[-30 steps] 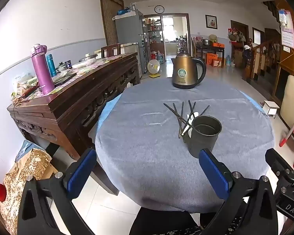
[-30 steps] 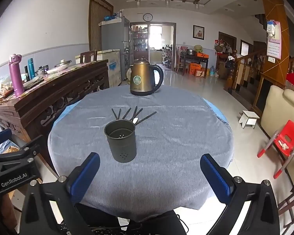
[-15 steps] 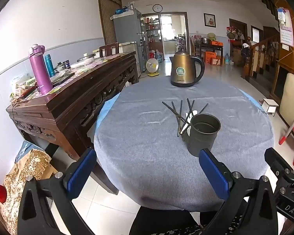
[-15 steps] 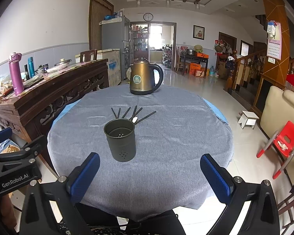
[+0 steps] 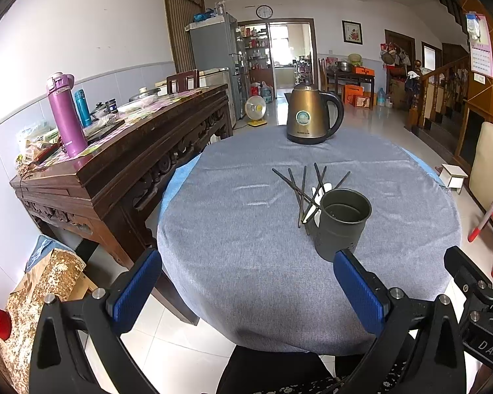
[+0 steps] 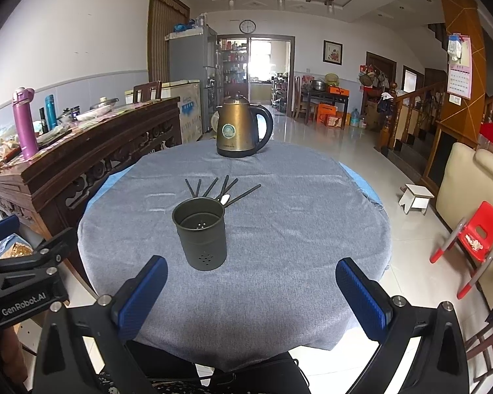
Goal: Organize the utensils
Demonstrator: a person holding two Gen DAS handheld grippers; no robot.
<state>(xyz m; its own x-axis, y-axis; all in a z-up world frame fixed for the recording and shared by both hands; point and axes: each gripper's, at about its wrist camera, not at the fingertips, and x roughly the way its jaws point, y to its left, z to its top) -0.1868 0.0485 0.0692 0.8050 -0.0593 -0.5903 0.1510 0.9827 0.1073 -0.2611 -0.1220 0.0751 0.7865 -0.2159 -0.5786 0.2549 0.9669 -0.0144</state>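
Jaws on both grippers gape empty; chopsticks (image 5: 304,190) fan away behind upright holder (image 5: 341,223).

White lettering reading "GenRobot.AI" stands on the black body of the left gripper (image 6: 23,305), seen at the edge of the right wrist view. The right gripper (image 5: 486,344) shows the letters "DAS" on its black housing before the frame cuts them off. The kettle's (image 5: 307,116) round badge and the wall calendar (image 6: 459,77) are too small to read.
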